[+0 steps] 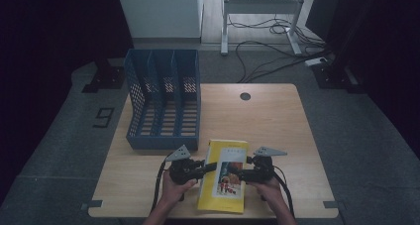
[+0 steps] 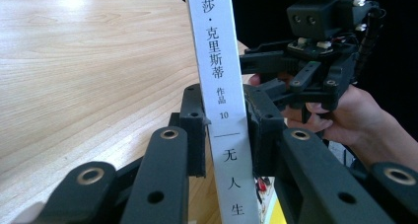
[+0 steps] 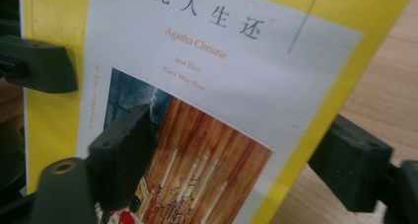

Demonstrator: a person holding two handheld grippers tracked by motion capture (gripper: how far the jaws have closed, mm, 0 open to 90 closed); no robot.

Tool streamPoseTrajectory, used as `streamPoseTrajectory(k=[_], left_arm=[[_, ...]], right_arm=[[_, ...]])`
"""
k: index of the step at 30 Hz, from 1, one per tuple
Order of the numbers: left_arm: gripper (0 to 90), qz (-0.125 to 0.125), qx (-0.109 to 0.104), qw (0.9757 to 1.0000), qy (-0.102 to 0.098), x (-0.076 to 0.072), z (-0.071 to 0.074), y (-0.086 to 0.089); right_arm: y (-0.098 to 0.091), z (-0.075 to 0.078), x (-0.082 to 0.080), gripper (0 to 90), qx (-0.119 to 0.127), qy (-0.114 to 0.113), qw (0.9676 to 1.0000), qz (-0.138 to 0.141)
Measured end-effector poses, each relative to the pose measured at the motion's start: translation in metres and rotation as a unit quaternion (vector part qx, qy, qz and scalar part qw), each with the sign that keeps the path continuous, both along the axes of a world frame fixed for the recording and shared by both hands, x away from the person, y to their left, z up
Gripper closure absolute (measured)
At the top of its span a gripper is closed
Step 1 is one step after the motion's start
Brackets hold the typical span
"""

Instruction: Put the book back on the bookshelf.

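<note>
Yellow and white, the book [image 1: 223, 176] is held at the near edge of the wooden table [image 1: 277, 121]. Its white spine is clamped between the jaws of the left gripper [image 1: 214, 166]. The right gripper [image 1: 231, 173] is set over the cover, its jaws spread apart. A blue file rack [image 1: 163, 101] is seen far left of the book.

Yellow book [image 1: 223, 178] betw. L gripper [image 1: 207, 168] & R gripper [image 1: 235, 174], blue file rack [image 1: 163, 101] behind on table [image 1: 277, 121]
</note>
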State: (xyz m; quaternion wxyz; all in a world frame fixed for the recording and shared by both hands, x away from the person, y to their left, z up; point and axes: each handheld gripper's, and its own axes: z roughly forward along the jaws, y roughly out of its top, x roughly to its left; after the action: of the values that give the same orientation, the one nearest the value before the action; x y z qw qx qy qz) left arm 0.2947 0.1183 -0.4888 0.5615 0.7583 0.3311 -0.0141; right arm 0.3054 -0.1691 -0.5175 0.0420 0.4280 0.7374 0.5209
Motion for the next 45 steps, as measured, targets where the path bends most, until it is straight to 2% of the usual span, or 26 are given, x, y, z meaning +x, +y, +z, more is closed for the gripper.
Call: streamPoseTrajectory(k=[3, 5, 8, 10, 18, 24, 29, 31, 32, 45], left_arm=[[73.4, 0.002, -0.001, 1.0000, -0.003, -0.001, 0.001, 0.001], [73.7, 0.002, -0.002, 1.0000, -0.007, -0.001, 0.002, 0.002], [74.2, 0.002, -0.005, 0.9999, -0.009, -0.001, 0.003, 0.004], [74.4, 0.002, -0.005, 0.9999, -0.010, -0.001, 0.004, 0.004], [75.0, 0.000, -0.008, 0.9997, -0.024, -0.003, 0.006, 0.005], [75.2, -0.007, -0.003, 0.9991, -0.042, -0.009, 0.013, 0.002], [75.2, -0.012, -0.005, 0.9987, -0.048, -0.012, 0.015, 0.001], [75.2, -0.013, -0.005, 0.9986, -0.050, -0.012, 0.015, 0.000], [75.1, -0.014, -0.002, 0.9986, -0.052, -0.012, 0.015, 0.000], [72.9, -0.010, -0.011, 0.9987, -0.049, -0.011, 0.018, 0.001]], right_arm=[[-0.001, 0.002, -0.001, 26.7, 0.004, -0.010, 0.9999, -0.003], [-0.005, 0.005, -0.002, 32.8, -0.001, -0.028, 0.9996, 0.000], [-0.009, 0.008, -0.003, 39.3, 0.008, -0.039, 0.9992, -0.001], [-0.011, 0.010, -0.004, 40.9, 0.010, -0.045, 0.9989, -0.001], [-0.010, 0.023, -0.011, 44.7, -0.010, -0.081, 0.9966, -0.009], [-0.011, 0.037, -0.019, 46.3, -0.021, -0.114, 0.9931, -0.018], [-0.012, 0.050, -0.029, 49.2, -0.033, -0.155, 0.9871, -0.025], [-0.013, 0.052, -0.030, 49.4, -0.036, -0.160, 0.9862, -0.026], [-0.013, 0.054, -0.032, 49.6, -0.039, -0.168, 0.9845, -0.028], [-0.012, 0.051, -0.031, 49.0, -0.014, -0.173, 0.9846, -0.022]])
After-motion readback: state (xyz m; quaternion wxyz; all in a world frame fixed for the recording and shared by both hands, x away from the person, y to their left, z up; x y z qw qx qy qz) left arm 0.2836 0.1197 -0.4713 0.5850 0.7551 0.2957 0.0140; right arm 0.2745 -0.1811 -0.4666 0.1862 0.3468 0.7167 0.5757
